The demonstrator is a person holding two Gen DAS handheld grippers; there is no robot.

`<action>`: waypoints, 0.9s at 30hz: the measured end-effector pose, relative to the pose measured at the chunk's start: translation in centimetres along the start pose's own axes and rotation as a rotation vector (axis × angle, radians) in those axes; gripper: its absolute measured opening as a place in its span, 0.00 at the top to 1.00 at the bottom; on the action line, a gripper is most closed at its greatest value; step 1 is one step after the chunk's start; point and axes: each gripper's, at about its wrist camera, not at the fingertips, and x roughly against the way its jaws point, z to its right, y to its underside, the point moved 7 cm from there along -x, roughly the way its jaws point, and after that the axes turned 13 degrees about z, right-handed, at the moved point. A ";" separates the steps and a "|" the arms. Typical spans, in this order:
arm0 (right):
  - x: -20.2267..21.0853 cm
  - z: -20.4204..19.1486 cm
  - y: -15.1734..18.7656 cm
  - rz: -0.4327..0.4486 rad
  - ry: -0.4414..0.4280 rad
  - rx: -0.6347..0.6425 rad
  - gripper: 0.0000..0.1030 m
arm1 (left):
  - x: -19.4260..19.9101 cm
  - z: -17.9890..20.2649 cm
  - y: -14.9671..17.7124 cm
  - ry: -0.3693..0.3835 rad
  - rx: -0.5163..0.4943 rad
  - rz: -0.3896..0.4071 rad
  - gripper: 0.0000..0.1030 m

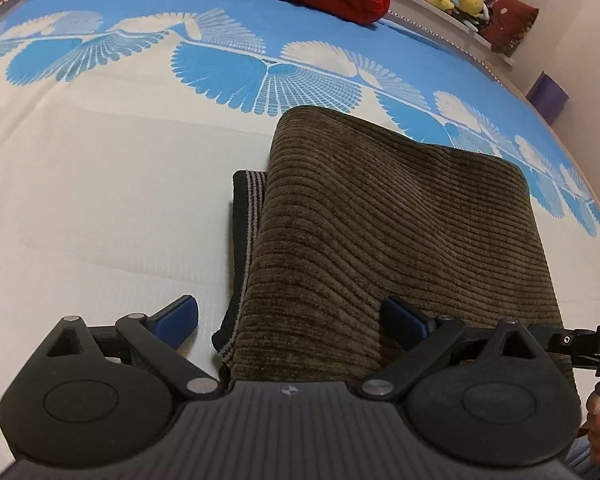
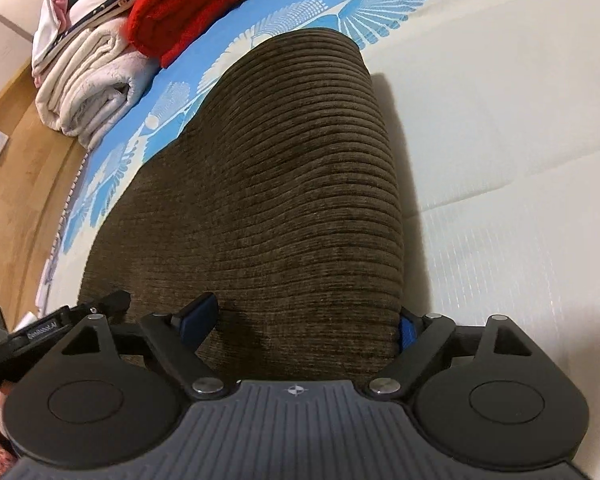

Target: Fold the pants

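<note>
Blue-and-cream patterned bed [image 1: 100, 152] fills both views; folded brown corduroy pants [image 1: 380, 232] lie center frame, ribbed, black striped cuff at left edge. Left tool [image 1: 290, 322] and right tool [image 2: 304, 320] both gape wide, gripping nothing.

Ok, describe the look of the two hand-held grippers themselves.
Both match. The left hand-held gripper and right hand-held gripper have matte black linkages with silver pivot pins, round black housings, a ribbed grey centre plate with a small crosshair mark, and blue finger pads.
</note>
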 end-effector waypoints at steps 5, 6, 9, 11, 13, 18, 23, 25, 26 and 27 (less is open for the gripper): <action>-0.3 -0.3 -0.1 0.008 0.028 -0.005 0.15 | -0.1 0.0 -0.1 0.002 -0.006 -0.003 0.02; -0.4 -0.3 -0.1 0.009 0.034 -0.009 0.15 | 0.0 0.0 -0.1 0.001 -0.007 -0.003 0.02; -0.7 -0.5 -0.2 0.010 0.055 -0.013 0.15 | -0.1 0.0 -0.1 -0.002 -0.007 -0.002 0.02; -0.8 -0.6 -0.2 0.011 0.066 -0.007 0.14 | -0.1 0.0 0.0 -0.004 -0.005 -0.002 0.01; -1.0 -0.8 -0.1 0.012 0.072 0.003 0.13 | -0.2 -0.1 0.0 -0.010 -0.004 -0.003 0.00; -1.3 -1.3 0.0 0.016 0.086 0.027 0.13 | -0.1 0.0 0.0 -0.015 -0.012 0.001 0.00; -1.5 -1.7 0.1 0.019 0.110 0.067 0.17 | 0.0 -0.1 0.0 -0.019 -0.001 0.005 0.00; -1.5 -1.7 0.2 0.028 0.118 0.084 0.18 | 0.2 0.3 -0.1 0.008 -0.016 0.018 0.14; -1.5 -1.8 0.3 0.036 0.126 0.091 0.21 | 0.5 0.6 -0.2 0.040 -0.020 0.026 0.20; -1.6 -2.0 0.3 0.047 0.134 0.102 0.28 | 0.8 0.9 -0.5 0.033 -0.044 0.051 0.26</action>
